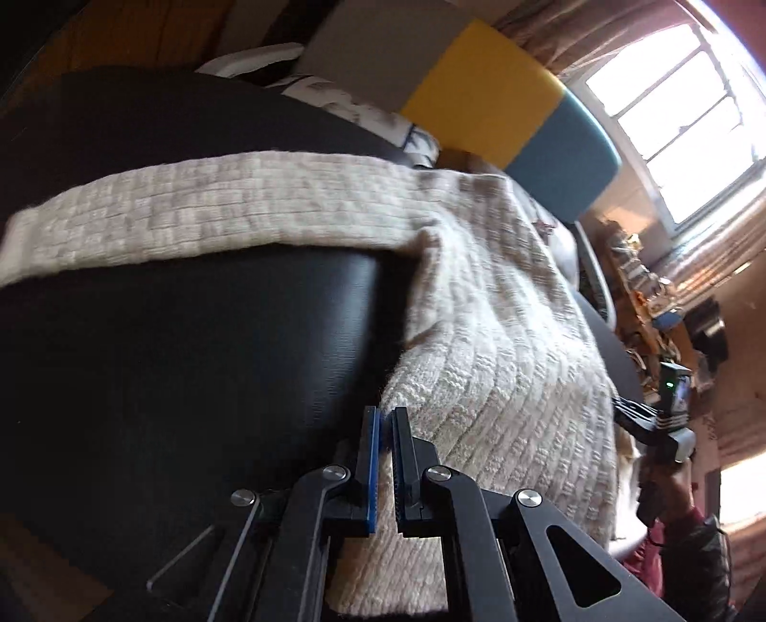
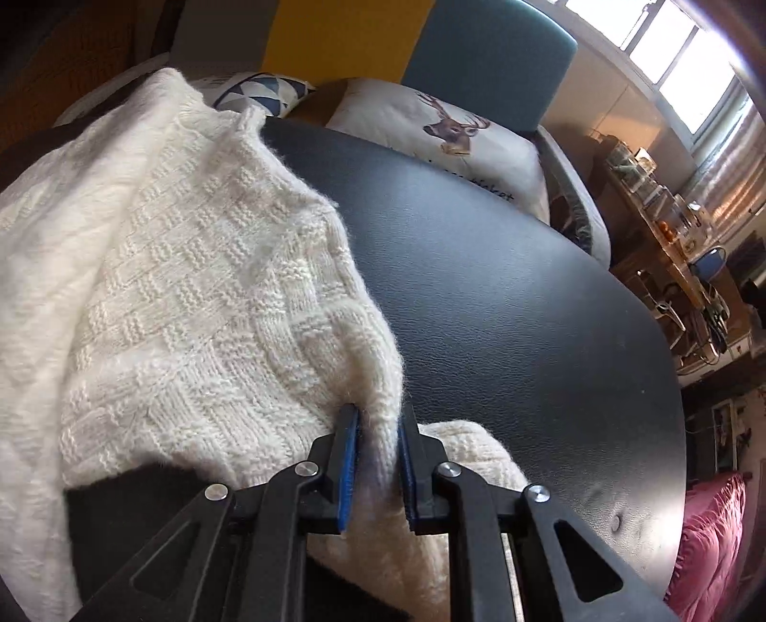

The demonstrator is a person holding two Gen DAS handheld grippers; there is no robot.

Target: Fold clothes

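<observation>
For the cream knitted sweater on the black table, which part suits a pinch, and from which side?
Likely the sweater's near side edge, approached low from the table's front. There the knit bunches into a raised fold that two fingers can close on; the right gripper already pinches one. The outstretched sleeve lies flat, offering less to pinch.

A black leather-textured counter (image 2: 502,296) fills the middle. Beyond its far edge, at twelve o'clock, lies a white cushion printed with a deer head (image 2: 450,138), with a blue-triangle cushion (image 2: 258,91) at eleven. Behind them stand yellow (image 2: 335,33) and teal (image 2: 488,48) panels. Bright windows (image 1: 680,124) sit at two o'clock, a cluttered shelf (image 2: 670,225) at three, and pink bedding (image 2: 713,540) at four.
</observation>
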